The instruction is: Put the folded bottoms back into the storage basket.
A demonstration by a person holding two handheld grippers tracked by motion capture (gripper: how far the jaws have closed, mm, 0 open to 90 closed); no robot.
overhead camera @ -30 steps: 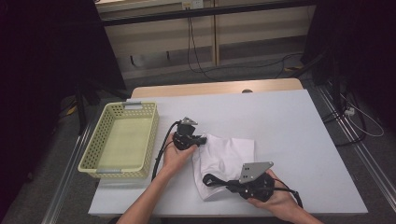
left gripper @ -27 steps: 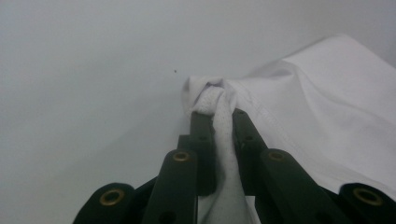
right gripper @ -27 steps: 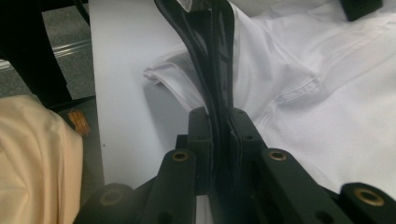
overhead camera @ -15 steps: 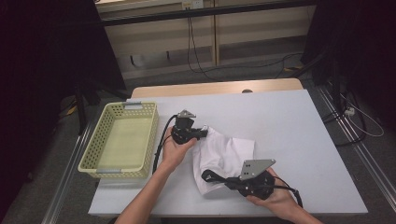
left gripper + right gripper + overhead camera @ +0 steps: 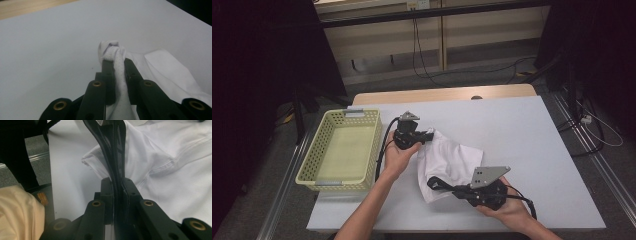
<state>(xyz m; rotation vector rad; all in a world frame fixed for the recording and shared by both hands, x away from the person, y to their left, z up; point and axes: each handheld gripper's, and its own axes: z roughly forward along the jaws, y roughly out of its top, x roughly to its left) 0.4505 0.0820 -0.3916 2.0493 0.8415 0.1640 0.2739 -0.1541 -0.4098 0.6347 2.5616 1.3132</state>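
Note:
A white garment [image 5: 452,157] lies crumpled on the white table [image 5: 522,130]. At the garment's far left corner, my left gripper [image 5: 430,135] is shut on a bunched fold of the cloth [image 5: 117,53]. In the left gripper view the fold pokes out past the jaws of the left gripper [image 5: 117,63]. My right gripper [image 5: 457,189] sits at the garment's near edge. It is shut on a thin black strip [image 5: 112,147] that curves away over the white fabric [image 5: 175,170]. The strip's end [image 5: 434,182] rests on the cloth.
A pale yellow perforated basket [image 5: 312,150] stands at the table's left side, close to the left hand. Cables trail from both grippers. A forearm [image 5: 20,212] shows at the lower left of the right gripper view. Bare table surface stretches to the right and far side.
The left gripper has moved away from the person with the garment's corner, drawing the cloth out. The right gripper has barely shifted.

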